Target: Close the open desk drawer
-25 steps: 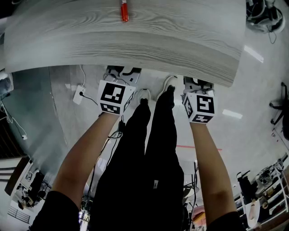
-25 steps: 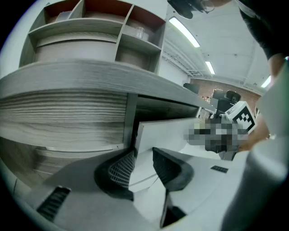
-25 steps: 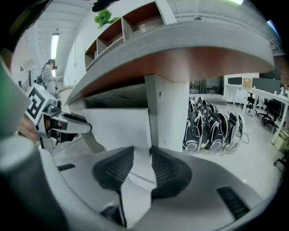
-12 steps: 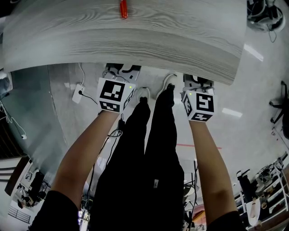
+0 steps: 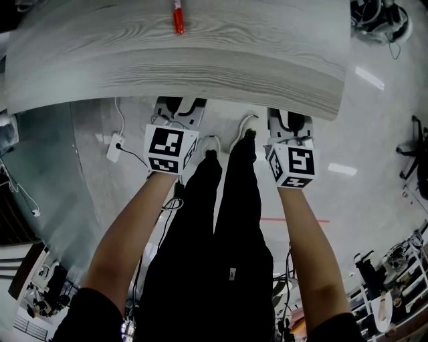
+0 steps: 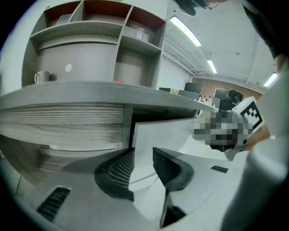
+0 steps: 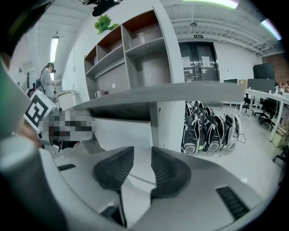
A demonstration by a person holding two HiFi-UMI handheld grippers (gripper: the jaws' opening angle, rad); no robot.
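Head view, looking down: the left gripper (image 5: 178,108) and right gripper (image 5: 289,120) sit mid-frame, tips tucked under the wood-grain desk (image 5: 200,60) edge, probably lined up to push. Each has its jaws slightly parted and holds nothing. The drawer (image 6: 158,131), likely the white panel at the centre of the left gripper view, is hidden from above.

We are seeing a red pen (image 5: 178,19) lying at top centre of the head view and a white plug block (image 5: 115,144) sitting at left. In the right gripper view, bags (image 7: 212,131) are standing in a row at right, a plant (image 7: 104,22) topping the shelves (image 7: 149,63) at upper left.
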